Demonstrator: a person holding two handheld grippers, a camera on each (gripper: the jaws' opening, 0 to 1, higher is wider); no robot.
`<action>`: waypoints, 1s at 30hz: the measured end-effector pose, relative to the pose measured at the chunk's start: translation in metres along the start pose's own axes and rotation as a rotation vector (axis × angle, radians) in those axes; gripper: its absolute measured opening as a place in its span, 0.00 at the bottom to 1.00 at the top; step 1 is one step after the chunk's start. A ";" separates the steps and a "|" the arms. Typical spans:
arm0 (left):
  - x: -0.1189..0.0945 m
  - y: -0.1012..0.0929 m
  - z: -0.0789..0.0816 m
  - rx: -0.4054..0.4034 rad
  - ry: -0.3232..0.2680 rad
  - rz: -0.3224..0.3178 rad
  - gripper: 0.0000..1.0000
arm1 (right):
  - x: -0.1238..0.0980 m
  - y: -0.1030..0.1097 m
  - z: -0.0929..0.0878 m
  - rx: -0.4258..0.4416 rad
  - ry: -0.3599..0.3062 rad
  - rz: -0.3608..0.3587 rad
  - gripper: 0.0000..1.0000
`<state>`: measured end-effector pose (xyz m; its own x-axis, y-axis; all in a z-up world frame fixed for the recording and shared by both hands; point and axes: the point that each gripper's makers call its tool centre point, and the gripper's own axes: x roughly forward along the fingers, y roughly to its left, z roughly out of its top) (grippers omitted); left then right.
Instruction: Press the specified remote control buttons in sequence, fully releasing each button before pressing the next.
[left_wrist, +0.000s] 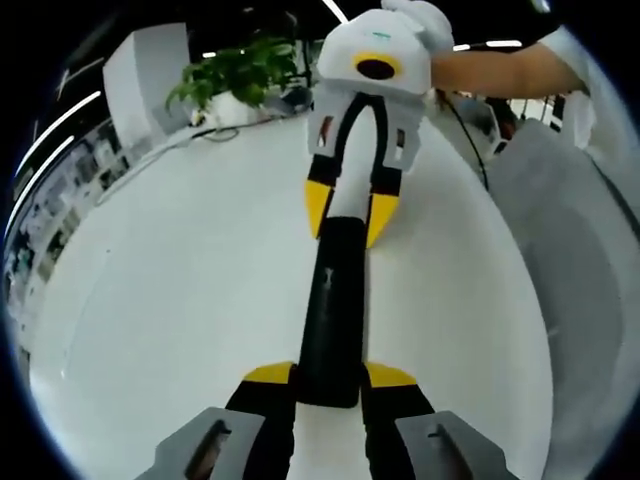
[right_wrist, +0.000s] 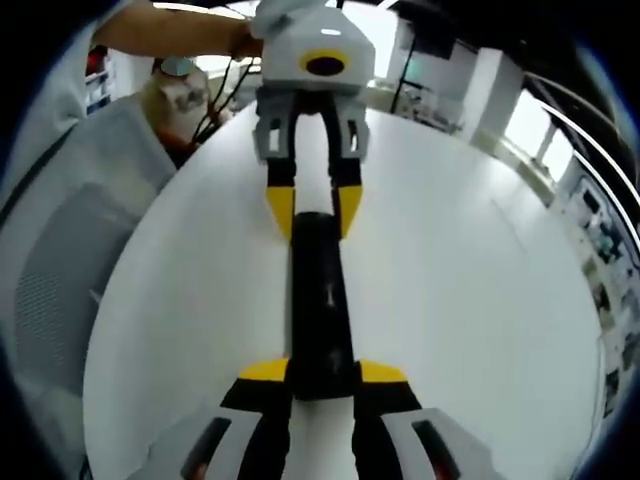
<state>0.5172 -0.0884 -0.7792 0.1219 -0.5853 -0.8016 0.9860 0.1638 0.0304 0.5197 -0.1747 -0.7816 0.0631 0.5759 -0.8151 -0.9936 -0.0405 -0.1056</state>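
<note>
A long black remote control (left_wrist: 335, 300) lies lengthwise over the white table (left_wrist: 180, 300), held at both ends. My left gripper (left_wrist: 330, 375) rises from the bottom of the left gripper view, its yellow-tipped jaws shut on the near end of the remote. My right gripper (left_wrist: 350, 210) faces it from the far side, clamped on the other end. In the right gripper view the same remote control (right_wrist: 320, 300) runs from my right gripper (right_wrist: 325, 372) up to the left gripper (right_wrist: 314, 210). The button face is too dark to read.
A potted plant (left_wrist: 240, 75) and cables stand at the table's far edge. A grey chair (left_wrist: 580, 250) sits beside the table, also seen as the chair (right_wrist: 70, 260) in the right gripper view. A person's arm (left_wrist: 500, 70) reaches to the far gripper.
</note>
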 end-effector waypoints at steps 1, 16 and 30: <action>0.000 0.000 0.000 0.001 -0.002 -0.001 0.24 | 0.000 0.000 0.000 -0.002 -0.001 -0.002 0.19; -0.001 0.001 -0.001 -0.001 -0.008 0.001 0.24 | 0.001 0.000 0.001 0.011 0.008 0.016 0.20; -0.001 0.001 0.000 0.005 -0.028 -0.009 0.24 | 0.001 -0.001 0.001 0.019 0.016 0.029 0.21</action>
<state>0.5179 -0.0871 -0.7783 0.1166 -0.6090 -0.7846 0.9875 0.1551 0.0263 0.5207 -0.1730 -0.7821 0.0358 0.5613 -0.8268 -0.9966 -0.0409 -0.0709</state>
